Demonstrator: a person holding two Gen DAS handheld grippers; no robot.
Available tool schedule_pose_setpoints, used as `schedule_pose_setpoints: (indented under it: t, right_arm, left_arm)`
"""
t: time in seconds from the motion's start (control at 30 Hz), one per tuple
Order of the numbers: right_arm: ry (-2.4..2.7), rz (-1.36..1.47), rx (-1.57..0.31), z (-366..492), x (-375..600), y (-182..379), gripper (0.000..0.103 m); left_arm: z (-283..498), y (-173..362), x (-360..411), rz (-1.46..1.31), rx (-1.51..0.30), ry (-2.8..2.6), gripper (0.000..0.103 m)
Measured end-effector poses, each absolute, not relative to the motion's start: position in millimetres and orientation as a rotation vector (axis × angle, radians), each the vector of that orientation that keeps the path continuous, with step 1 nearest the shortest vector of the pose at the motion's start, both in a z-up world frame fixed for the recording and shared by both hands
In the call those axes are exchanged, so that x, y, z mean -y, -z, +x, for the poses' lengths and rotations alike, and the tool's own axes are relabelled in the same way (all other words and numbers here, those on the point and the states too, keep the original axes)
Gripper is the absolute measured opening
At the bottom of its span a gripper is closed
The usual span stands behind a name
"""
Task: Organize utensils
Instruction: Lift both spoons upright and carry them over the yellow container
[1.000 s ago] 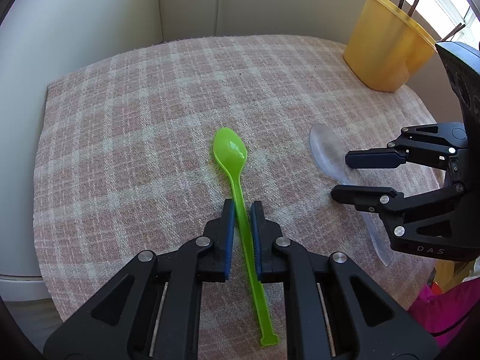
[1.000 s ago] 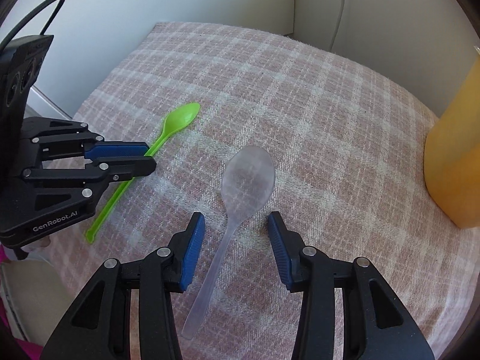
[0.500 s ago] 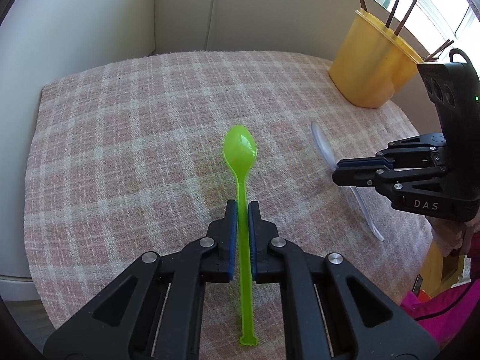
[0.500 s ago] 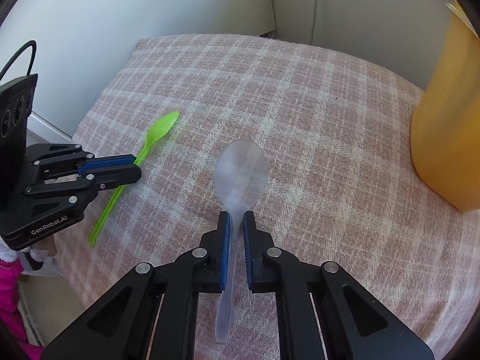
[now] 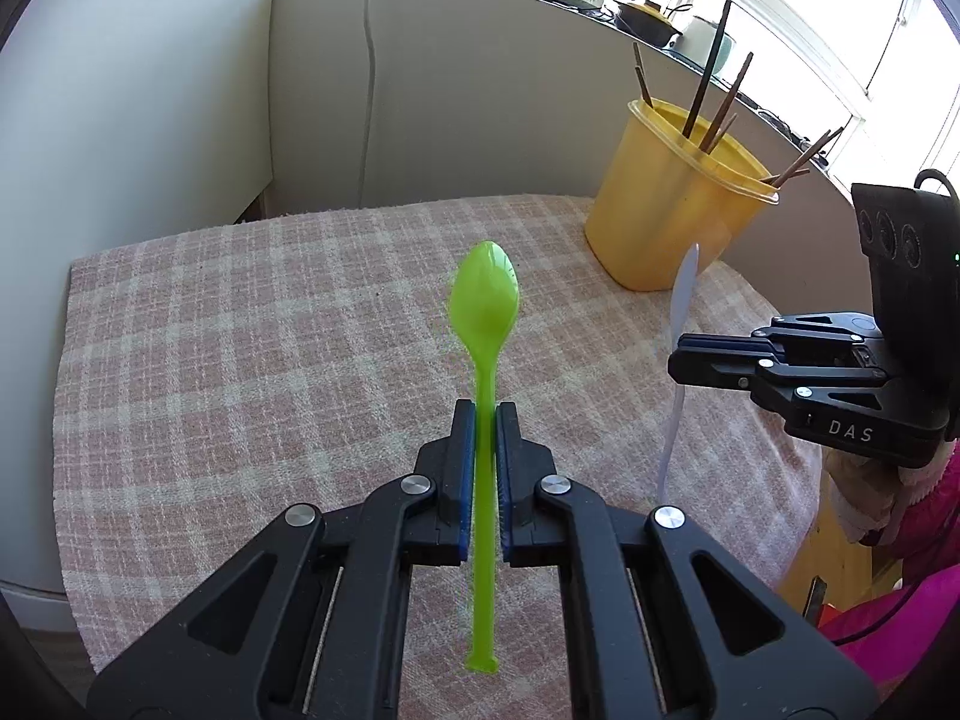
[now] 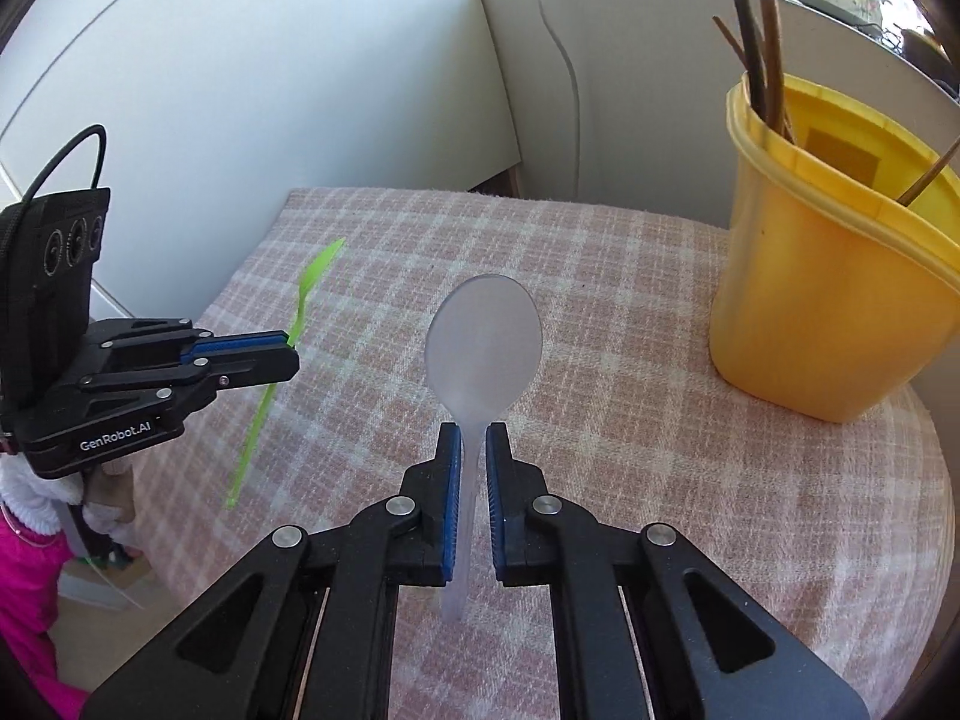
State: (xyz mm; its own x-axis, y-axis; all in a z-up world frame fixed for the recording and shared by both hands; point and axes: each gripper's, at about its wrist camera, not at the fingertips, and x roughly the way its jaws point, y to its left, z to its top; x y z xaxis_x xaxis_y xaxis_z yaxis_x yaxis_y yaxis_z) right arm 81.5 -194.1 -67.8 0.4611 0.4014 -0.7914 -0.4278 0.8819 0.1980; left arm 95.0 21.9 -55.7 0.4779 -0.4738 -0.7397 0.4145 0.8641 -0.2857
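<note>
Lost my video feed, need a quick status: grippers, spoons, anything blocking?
Left gripper shut on green spoon. Right gripper shut on clear spoon. Both spoons off the cloth. Yellow container ahead right, unobstructed.

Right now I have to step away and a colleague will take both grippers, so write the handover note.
Left gripper: shut on the green spoon, gripped on its handle, lifted off the checked cloth.
Right gripper: shut on the clear spoon, gripped just below the bowl, also in the air.
The yellow container stands at the table's far right and already holds brown sticks.
Done: both spoons picked up.
Left: probably drop each spoon into the yellow container, then open the fingers.
</note>
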Motion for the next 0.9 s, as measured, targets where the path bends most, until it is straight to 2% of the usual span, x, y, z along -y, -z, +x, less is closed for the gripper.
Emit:
schedule_pose_setpoints:
  t: [0.13, 0.17, 0.4, 0.57, 0.63, 0.7, 0.73, 0.9]
  right_arm:
    - [-0.484, -0.021, -0.910, 72, 211, 54, 0.005]
    - [-0.476, -0.017, -0.901, 70, 215, 51, 0.000]
    - [-0.438, -0.010, -0.811, 60, 239, 25, 0.000]
    - [-0.471, 0.002, -0.884, 70, 242, 35, 0.000]
    - [-0.466, 0.040, -0.964, 82, 243, 48, 0.006]
    - [-0.481, 0.070, -1.027, 93, 241, 63, 0.030]
    - [-0.490, 0.080, -1.044, 99, 238, 69, 0.033]
    - [-0.445, 0.025, -1.096, 125, 213, 98, 0.031]
  left_arm:
    - [96, 46, -16, -0.079, -0.901, 0.555, 0.004]
    - [96, 44, -16, -0.085, -0.899, 0.561, 0.004]
    - [101, 27, -6, -0.108, -0.837, 0.588, 0.004]
    - [104, 26, 3, -0.099, -0.828, 0.591, 0.004]
    - [106, 28, 3, -0.100, -0.830, 0.585, 0.004]
    - [106, 30, 0, -0.106, -0.838, 0.575, 0.004]
    - [106, 31, -2, -0.111, -0.840, 0.572, 0.004]
    - [97, 35, -18, -0.122, -0.843, 0.552, 0.004]
